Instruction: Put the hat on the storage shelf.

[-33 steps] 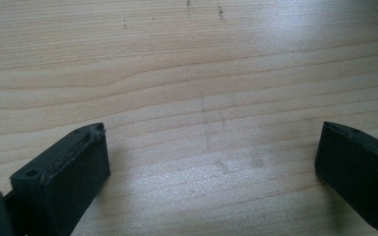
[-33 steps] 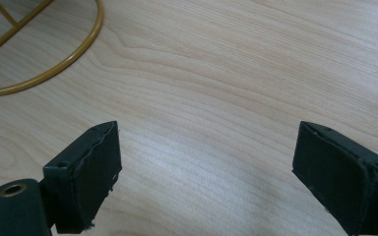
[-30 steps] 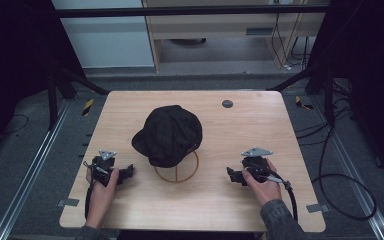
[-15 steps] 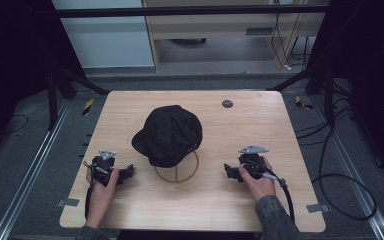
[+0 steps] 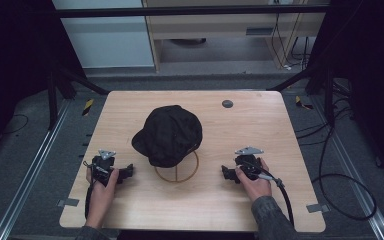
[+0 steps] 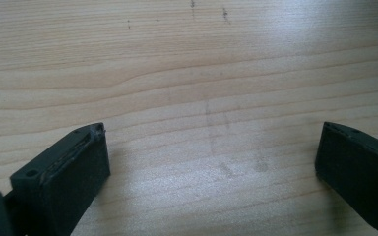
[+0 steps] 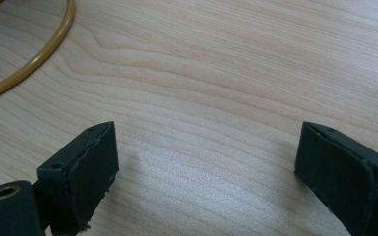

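So there's 1 black cap [image 5: 169, 134] sitting roughly mid-desk, perched on 1 wire stand [image 5: 176, 170] with a yellowish ring base. The brim points toward the left side of the desk [image 5: 260, 125], and the crown sits over the stand's upright part, which is mostly hidden under the fabric.

My guess on handling: it's a soft, light thing. The crown will probably crumple if you pinch it, while the brim looks like the stiffest part, so that's where I'd take hold, or at the lower edge of the crown on the right side. It shouldn't be slippery since it's cloth, and nothing fragile about it. The stand looks light too, so a sideways tug on the cap could likely drag or tip it. Lifting straight up seems safer.

Both grippers rest low on the desk, well apart from the cap. The left hand-held gripper [image 5: 124, 173] has its jaws spread wide with just bare wood between them in its own view. The right hand-held gripper [image 5: 227, 173] is spread wide too, holding nothing, and the stand's ring curves through the top left corner of its view.

Count: 1 cap, 1 stand, 2 grippers, plus 1 small dark disc [image 5: 227, 104] near the far edge of the desk. Can't tell what that is.
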`<state>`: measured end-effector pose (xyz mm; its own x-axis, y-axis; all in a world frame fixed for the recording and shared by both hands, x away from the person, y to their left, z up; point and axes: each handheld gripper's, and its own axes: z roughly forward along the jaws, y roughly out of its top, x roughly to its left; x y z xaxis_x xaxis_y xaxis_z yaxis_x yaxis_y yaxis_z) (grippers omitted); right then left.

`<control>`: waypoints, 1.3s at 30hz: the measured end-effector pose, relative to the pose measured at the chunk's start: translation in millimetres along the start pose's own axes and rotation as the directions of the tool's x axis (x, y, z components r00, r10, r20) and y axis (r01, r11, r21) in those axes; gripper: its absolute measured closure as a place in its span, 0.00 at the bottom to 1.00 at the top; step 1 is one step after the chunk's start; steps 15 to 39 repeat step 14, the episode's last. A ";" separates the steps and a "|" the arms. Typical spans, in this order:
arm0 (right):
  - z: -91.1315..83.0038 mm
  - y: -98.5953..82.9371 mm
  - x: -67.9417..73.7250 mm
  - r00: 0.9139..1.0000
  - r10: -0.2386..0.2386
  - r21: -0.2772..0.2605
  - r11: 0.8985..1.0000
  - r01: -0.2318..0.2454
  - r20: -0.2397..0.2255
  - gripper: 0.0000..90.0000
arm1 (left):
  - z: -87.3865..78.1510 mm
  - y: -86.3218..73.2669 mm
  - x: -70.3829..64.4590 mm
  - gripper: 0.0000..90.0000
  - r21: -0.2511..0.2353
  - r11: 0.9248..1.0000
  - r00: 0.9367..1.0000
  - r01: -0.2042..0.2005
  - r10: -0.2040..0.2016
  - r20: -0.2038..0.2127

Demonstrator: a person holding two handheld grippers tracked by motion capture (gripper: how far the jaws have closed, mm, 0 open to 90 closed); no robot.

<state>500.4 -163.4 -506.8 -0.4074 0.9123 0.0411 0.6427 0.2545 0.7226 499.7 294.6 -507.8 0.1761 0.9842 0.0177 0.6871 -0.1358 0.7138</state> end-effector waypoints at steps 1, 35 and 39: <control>0.5 -0.4 0.4 1.000 -0.002 0.000 1.000 0.002 0.003 0.10 | 0.2 0.2 0.2 0.00 0.000 1.000 1.000 0.004 -0.004 -0.003; 2.2 -4.2 5.5 0.999 -0.016 -0.013 1.000 0.017 0.035 0.06 | 0.7 0.7 0.9 0.00 0.000 1.000 1.000 0.011 -0.010 -0.011; 2.2 -4.2 5.5 0.999 -0.016 -0.013 1.000 0.017 0.035 0.06 | 0.7 0.7 0.9 0.00 0.000 1.000 1.000 0.011 -0.010 -0.011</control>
